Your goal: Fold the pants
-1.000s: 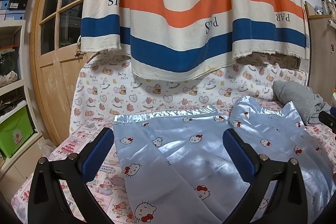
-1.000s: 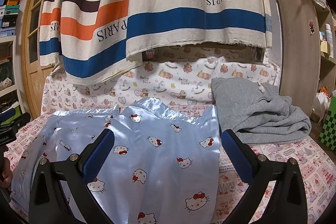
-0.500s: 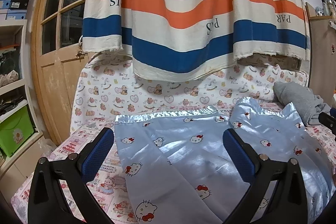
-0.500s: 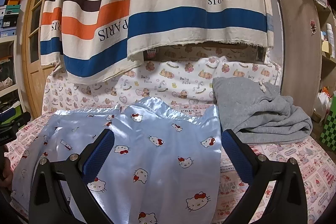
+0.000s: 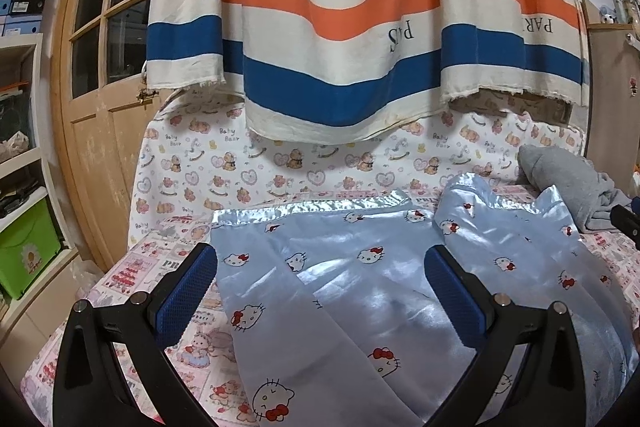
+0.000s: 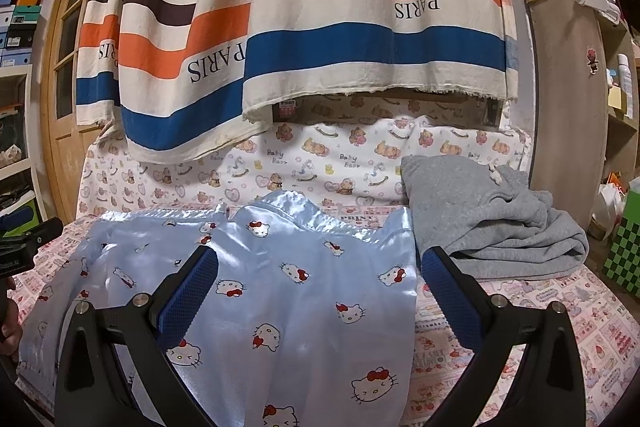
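With both the left gripper (image 5: 320,283) and right gripper (image 6: 320,283) spread wide and empty above the pants (image 6: 280,291) lying flat on the bed (image 6: 560,307), each should probably pinch a hem corner cleanly, since satin slips.

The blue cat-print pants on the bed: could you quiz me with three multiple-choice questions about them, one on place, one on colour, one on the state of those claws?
1. The grey garment lies where, in the right wrist view?
A) right of the pants
B) on top of them
C) on the floor

2. The bows on the pants are:
A) green
B) red
C) yellow

3. The left claw and right claw are:
A) both clamping the pants
B) one clamping
C) both open, holding nothing

Answers:
1 A, it sits beside their right edge.
2 B, each cat face has a red bow.
3 C, the blue pads stand wide apart with nothing gripped between them.
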### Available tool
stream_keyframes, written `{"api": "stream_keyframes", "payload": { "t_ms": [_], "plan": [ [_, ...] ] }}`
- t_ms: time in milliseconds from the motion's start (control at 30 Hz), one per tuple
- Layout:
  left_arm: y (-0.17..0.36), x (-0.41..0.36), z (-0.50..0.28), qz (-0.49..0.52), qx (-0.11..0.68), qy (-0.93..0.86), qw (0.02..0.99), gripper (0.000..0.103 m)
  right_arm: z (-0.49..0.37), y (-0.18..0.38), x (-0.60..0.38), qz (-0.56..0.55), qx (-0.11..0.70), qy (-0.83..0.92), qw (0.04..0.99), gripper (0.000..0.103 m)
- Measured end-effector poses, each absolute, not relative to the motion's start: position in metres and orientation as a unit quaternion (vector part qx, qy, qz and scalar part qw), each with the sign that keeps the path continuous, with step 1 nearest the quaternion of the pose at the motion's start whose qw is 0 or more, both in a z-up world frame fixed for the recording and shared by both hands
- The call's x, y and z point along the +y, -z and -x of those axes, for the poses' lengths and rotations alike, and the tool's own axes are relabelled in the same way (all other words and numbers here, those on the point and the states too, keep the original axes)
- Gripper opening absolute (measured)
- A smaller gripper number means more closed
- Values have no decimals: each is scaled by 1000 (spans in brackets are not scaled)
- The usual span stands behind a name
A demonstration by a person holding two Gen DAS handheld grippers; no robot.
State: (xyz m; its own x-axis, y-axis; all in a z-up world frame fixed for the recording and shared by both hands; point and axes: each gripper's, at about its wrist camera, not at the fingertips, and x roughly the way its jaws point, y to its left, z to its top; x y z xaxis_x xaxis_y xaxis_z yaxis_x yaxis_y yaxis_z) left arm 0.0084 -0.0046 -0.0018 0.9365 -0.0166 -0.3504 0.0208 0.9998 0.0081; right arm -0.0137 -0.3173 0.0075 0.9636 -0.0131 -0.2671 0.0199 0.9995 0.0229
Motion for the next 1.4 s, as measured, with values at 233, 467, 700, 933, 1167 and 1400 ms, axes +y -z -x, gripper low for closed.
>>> {"api": "stream_keyframes", "payload": {
  "t_ms": [233,467,700,933,1167,1400],
  "plan": [
    [3,-7,-10,-12,184,18,983,103,16,-9,-318,-13,133,12,991,103],
    [3,-7,-9,-14,181,13,983,103,16,-9,-320,-13,135,17,991,102],
    [4,-7,-14,-16,194,8,981,103,17,-9,-319,-15,135,15,991,103],
    [4,-11,-11,-25,188,13,982,103,17,-9,-318,-12,133,-2,991,103],
    [1,-9,-2,-21,162,-4,987,103,18,-9,-318,-12,132,2,991,103],
    [-4,9,9,16,129,-15,991,103,24,-10,-324,-33,114,-10,993,102]
  ]
}}
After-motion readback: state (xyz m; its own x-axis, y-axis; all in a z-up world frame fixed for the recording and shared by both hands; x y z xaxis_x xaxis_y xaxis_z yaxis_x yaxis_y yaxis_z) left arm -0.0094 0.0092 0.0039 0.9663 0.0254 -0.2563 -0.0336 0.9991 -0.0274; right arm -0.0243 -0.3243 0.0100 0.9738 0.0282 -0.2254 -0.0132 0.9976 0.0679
